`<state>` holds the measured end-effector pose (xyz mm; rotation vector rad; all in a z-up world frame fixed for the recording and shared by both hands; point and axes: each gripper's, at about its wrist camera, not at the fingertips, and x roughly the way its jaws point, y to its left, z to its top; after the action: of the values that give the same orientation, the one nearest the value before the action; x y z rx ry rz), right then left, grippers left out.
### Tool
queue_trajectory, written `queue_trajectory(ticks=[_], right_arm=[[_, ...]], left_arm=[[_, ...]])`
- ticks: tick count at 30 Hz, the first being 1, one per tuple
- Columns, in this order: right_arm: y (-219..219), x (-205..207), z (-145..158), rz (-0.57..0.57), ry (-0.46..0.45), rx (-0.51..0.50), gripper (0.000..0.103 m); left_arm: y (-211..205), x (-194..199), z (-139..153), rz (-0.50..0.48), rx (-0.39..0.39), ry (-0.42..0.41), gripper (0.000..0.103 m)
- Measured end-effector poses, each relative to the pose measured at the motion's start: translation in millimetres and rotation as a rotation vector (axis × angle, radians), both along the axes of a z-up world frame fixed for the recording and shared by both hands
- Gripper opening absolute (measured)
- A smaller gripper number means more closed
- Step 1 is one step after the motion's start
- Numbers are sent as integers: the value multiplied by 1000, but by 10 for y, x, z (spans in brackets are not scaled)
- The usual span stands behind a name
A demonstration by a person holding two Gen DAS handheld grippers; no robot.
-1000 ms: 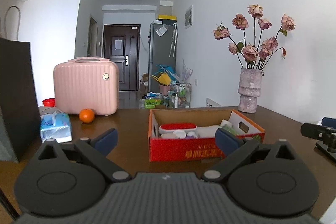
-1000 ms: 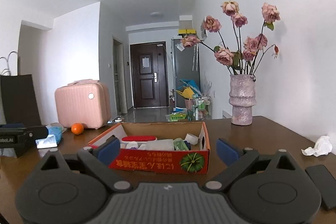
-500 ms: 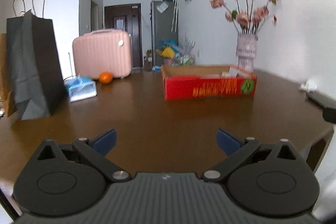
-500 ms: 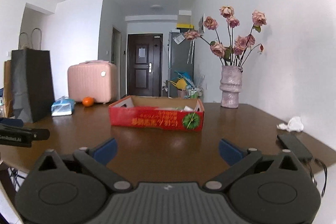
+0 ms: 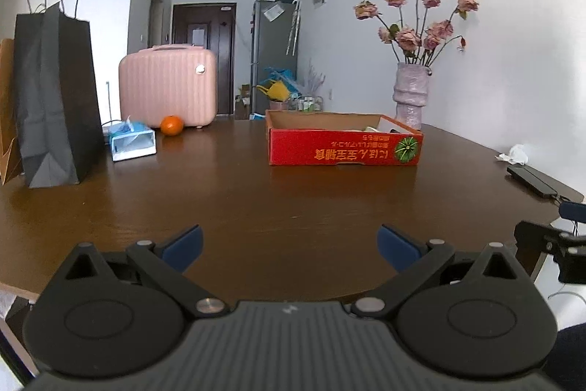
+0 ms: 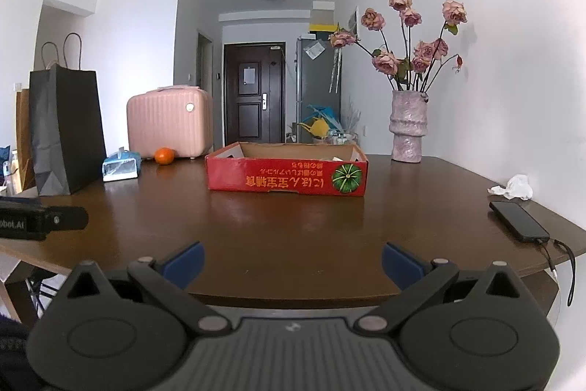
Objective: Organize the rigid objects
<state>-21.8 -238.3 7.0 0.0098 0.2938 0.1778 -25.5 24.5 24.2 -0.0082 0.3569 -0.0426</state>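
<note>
A red cardboard box point(image 5: 344, 147) point(image 6: 285, 176) stands on the brown table point(image 5: 256, 193) point(image 6: 293, 226), holding items mostly hidden by its front wall. My left gripper point(image 5: 289, 242) is open and empty above the table's near edge, well back from the box. My right gripper point(image 6: 293, 261) is open and empty at the near edge too. An orange point(image 5: 171, 125) point(image 6: 163, 156) lies in front of a pink case point(image 5: 168, 85) point(image 6: 169, 123).
A black paper bag point(image 5: 55, 98) point(image 6: 66, 131) stands at the left, a blue tissue pack point(image 5: 132, 140) point(image 6: 121, 165) beside it. A vase of dried roses point(image 5: 412, 94) point(image 6: 407, 125) stands behind the box. A phone point(image 5: 531, 180) point(image 6: 518, 220) and crumpled tissue point(image 6: 516, 187) lie at the right.
Both grippers have pulled back from just in front of the box to the table's near edge. Both stay open and empty.
</note>
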Motion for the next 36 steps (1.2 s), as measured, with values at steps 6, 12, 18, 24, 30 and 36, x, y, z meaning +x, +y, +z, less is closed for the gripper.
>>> queue_trajectory(ticks=[6,12,18,24,30,36], right_arm=[[-40,26,3,-10,3,17,103],[-33,42,2,-5,7,11,103],[-29,37,4,-4,-2,9,103],[-24,31,-9,4,1,9,103],[-34,47,-16,6,6,12,103],[-36,53,-11,4,4,12,103]], left_arm=[[-38,-14,1,-14,4,-1,103],[-45,-10,-4,-15,2,0,103],[-43,-9,-6,-17,2,-2,103],[-43,-2,-3,-22,4,-4,103],[-42,-8,-5,-29,1,0,103],[-41,-6,-7,-35,3,-2,103]])
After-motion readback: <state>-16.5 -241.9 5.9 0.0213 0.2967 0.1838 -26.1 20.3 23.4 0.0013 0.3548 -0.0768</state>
